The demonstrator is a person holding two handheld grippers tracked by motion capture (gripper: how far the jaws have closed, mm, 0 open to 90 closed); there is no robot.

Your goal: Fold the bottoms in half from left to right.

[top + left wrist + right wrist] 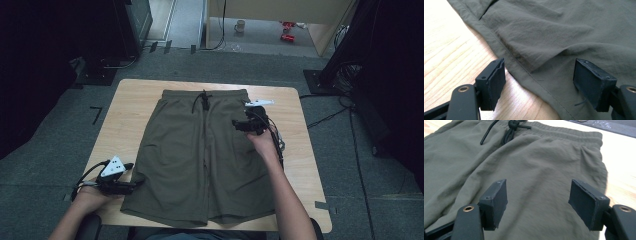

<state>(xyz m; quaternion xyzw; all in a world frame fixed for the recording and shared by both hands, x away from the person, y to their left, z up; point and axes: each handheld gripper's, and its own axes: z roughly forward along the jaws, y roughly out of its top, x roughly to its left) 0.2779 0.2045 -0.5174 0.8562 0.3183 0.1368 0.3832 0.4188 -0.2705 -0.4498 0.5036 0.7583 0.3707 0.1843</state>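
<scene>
The shorts (200, 155) lie flat in the middle of the wooden table (125, 115), waistband at the far edge, legs toward the person. They are olive green and thin, lightly creased, with a black drawstring (201, 100) knotted at the waist. The left gripper (131, 186) sits at the outer hem of the left leg, jaws apart with the fabric edge (529, 72) between them but not pinched. The right gripper (239, 125) hovers over the right hip, jaws apart on nothing. To do this step well, I judge each should slide one jaw under a single seam edge and pinch both layers before lifting, so the cloth folds without bunching.
</scene>
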